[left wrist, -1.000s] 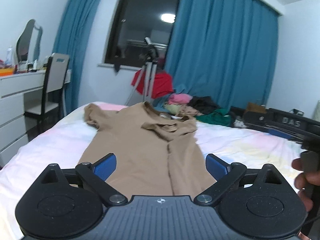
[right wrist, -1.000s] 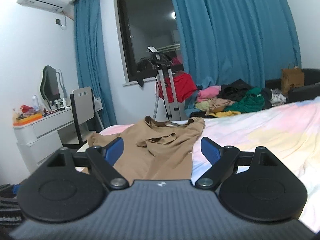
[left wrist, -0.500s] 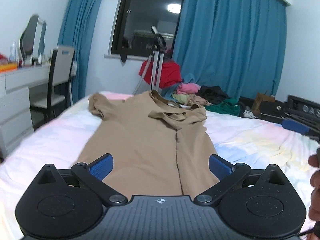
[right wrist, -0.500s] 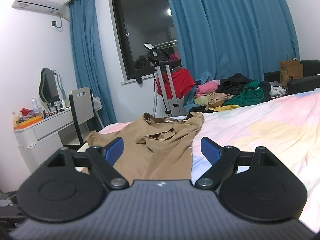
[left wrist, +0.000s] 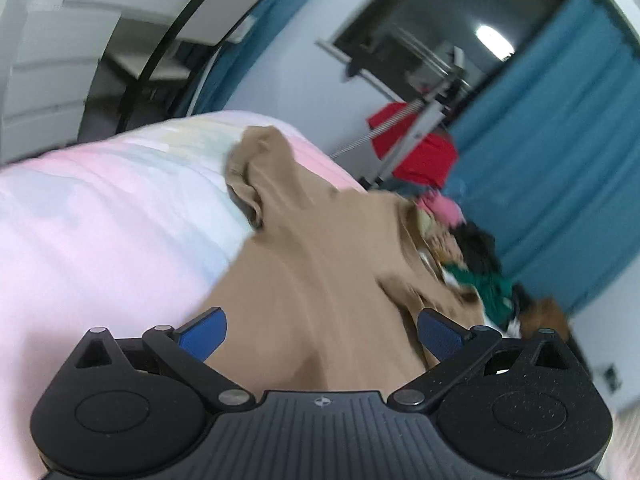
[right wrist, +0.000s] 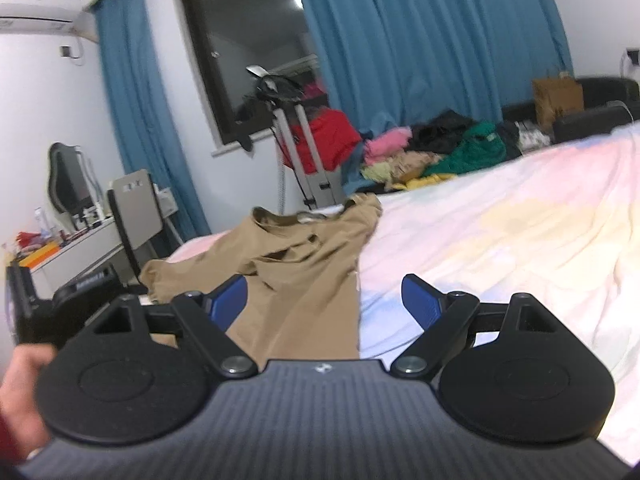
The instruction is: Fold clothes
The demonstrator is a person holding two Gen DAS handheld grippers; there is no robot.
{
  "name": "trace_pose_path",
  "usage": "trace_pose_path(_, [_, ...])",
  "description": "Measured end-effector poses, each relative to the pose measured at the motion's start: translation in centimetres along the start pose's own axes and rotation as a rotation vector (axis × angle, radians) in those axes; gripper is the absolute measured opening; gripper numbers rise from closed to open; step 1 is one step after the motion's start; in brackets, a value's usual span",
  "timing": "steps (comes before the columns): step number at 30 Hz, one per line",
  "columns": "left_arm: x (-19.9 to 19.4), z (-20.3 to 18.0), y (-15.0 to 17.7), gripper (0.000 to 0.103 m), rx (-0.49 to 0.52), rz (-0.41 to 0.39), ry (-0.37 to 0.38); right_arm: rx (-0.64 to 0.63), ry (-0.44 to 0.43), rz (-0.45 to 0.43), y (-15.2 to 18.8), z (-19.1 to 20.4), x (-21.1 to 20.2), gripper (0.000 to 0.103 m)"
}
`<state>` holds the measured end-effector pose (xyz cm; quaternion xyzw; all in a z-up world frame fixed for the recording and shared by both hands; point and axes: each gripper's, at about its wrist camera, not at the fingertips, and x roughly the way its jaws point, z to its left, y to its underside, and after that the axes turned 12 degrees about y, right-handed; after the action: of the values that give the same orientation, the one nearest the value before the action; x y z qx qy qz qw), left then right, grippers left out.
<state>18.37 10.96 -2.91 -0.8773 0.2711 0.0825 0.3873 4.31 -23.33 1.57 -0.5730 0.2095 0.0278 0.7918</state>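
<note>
The tan shirt (right wrist: 296, 280) lies lengthwise on the bed (right wrist: 500, 240), one side already folded inward, collar toward the far edge. It looks soft and limp, so I'd pinch the hem corners. My left gripper (left wrist: 322, 332) and right gripper (right wrist: 326, 300) hover with jaws released, empty. Beyond the bed: a clothes pile (right wrist: 432, 152) and blue curtains (right wrist: 420, 40).

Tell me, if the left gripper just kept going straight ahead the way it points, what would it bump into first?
Most likely the tan garment spread on the bed; it fills the view between the open left gripper fingers. Blur leaves depth uncertain.
</note>
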Motion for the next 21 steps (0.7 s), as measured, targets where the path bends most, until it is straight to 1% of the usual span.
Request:
trace_pose_path(3, [3.6,2.9,-2.6,0.101,-0.074,-0.049,-0.033,0.004,0.015,0.025,0.4,-0.1,2.2,0.085])
trace_pose_path(5, [5.9,4.5,-4.3,0.098,-0.106,-0.074,-0.026,0.002,0.02,0.039,0.7,0.1,3.7,0.085])
trace_pose_path(7, [8.0,5.4,-6.1,0.097,-0.101,-0.097,-0.013,0.001,0.019,0.043,0.9,0.1,5.0,0.085])
trace_pose_path(9, [9.9,6.2,-7.6,0.097,-0.092,-0.125,-0.016,0.001,0.017,0.042,1.0,0.1,6.1,0.085])
trace_pose_path(11, [11.6,6.6,-8.9,0.091,-0.075,-0.147,-0.033,0.001,0.014,0.041,1.1,0.0,7.2,0.085])
trace_pose_path(13, [13.3,6.5,-9.7,0.073,-0.047,-0.129,-0.053,0.002,0.012,0.04,1.2,0.0,8.3,0.085])
trace_pose_path(14, [14.1,6.2,-10.0,0.069,-0.022,-0.111,-0.06,0.002,0.01,0.039,1.2,0.0,8.8,0.085])
trace_pose_path(16, [15.5,5.3,-10.4,0.051,0.054,-0.068,-0.063,0.001,0.007,0.038,1.3,0.0,9.8,0.085])
trace_pose_path(17, [16.0,4.6,-10.5,0.044,0.11,-0.046,-0.064,0.0,0.004,0.037,1.3,0.0,9.9,0.085])
trace_pose_path(19, [16.9,2.4,-10.7,0.005,0.254,0.017,-0.095,0.008,-0.009,0.046,1.2,0.0,10.0,0.085])
trace_pose_path(20, [17.0,1.2,-10.7,0.004,0.315,0.036,-0.103,0.016,-0.017,0.049,1.1,-0.1,9.9,0.085])
trace_pose_path(21, [16.7,-0.2,-10.6,0.004,0.367,0.035,-0.095,0.019,-0.021,0.044,1.0,-0.1,9.6,0.085])
